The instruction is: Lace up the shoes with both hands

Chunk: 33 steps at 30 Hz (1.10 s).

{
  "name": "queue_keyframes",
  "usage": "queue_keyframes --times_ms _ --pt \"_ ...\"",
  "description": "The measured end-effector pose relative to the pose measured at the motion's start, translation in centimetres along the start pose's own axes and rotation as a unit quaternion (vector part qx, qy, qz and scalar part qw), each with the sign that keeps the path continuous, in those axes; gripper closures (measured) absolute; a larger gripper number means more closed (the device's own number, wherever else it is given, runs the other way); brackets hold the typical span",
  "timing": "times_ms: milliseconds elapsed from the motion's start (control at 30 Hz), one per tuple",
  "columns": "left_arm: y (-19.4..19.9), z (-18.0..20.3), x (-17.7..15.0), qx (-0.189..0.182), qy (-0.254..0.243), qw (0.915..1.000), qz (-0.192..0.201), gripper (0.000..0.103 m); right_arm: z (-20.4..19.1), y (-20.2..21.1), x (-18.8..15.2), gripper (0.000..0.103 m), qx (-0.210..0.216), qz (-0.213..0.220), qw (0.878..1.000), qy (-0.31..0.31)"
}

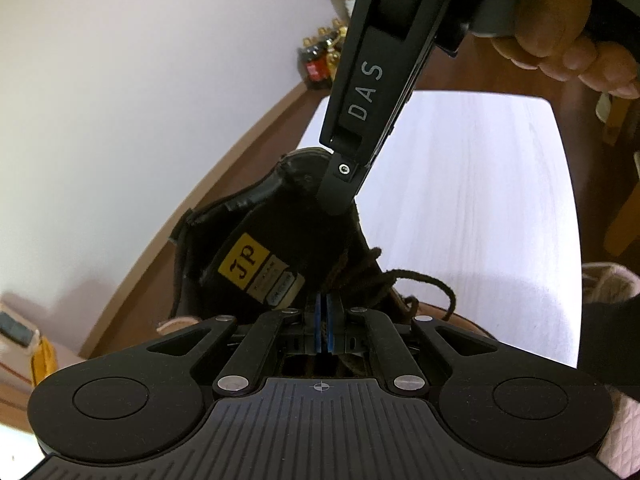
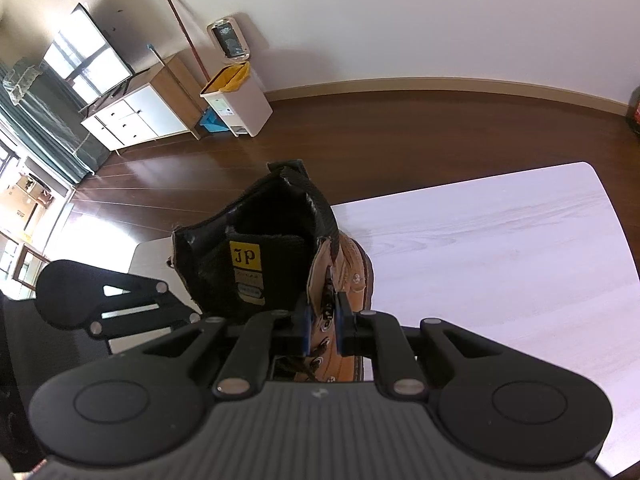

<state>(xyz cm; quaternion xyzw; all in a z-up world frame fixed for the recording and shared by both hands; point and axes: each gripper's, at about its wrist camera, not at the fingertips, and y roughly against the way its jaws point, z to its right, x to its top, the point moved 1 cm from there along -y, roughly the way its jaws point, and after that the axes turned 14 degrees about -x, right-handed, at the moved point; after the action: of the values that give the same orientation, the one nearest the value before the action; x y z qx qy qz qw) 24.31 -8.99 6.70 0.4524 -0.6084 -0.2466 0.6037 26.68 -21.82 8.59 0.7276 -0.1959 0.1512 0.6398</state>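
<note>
Boot (image 2: pixel 280 256): stands upright, top opening facing me, toe toward 6 o'clock.
Left gripper (image 1: pixel 325 320): my fingers pinched shut on dark lace (image 1: pixel 424 280).
Right gripper (image 2: pixel 322 320): my fingers open around eyelet flap.
Table (image 2: pixel 500 248): white, brown wood floor (image 2: pixel 360 140) at 12 o'clock.

One boot (image 2: pixel 276 256) stands just ahead of the right hand-held gripper (image 2: pixel 322 326), on one white bench (image 2: pixel 500 248). One dark lace (image 1: pixel 424 284) shows right of the left hand-held gripper (image 1: pixel 323 322); two grippers in all. One yellow label (image 2: pixel 245 256) sits inside the boot. Far ahead to the left: one bin (image 2: pixel 236 100), one cabinet (image 2: pixel 136 116). Several bottles (image 1: pixel 322 54), too blurred to count.
</note>
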Motion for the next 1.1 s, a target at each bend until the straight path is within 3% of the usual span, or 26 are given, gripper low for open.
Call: queue_keyframes --times_ms 300,533,667,1100 --pt "-0.5 -0.1 1.0 0.008 -0.011 0.9997 -0.019 0.100 0.3 0.2 -0.2 0.091 0.006 0.007 1.000 -0.002" --pt "-0.6 -0.3 0.7 0.063 0.021 0.9973 -0.033 0.100 0.3 0.1 -0.5 0.090 0.013 0.010 1.000 -0.008" --pt "-0.9 -0.1 0.6 0.075 0.019 0.9965 -0.032 0.100 0.3 0.1 -0.6 0.090 0.015 0.010 1.000 -0.011" --pt "0.8 0.9 -2.5 0.083 -0.065 0.9945 0.000 0.100 0.4 0.1 -1.0 0.090 0.020 0.012 0.999 -0.022"
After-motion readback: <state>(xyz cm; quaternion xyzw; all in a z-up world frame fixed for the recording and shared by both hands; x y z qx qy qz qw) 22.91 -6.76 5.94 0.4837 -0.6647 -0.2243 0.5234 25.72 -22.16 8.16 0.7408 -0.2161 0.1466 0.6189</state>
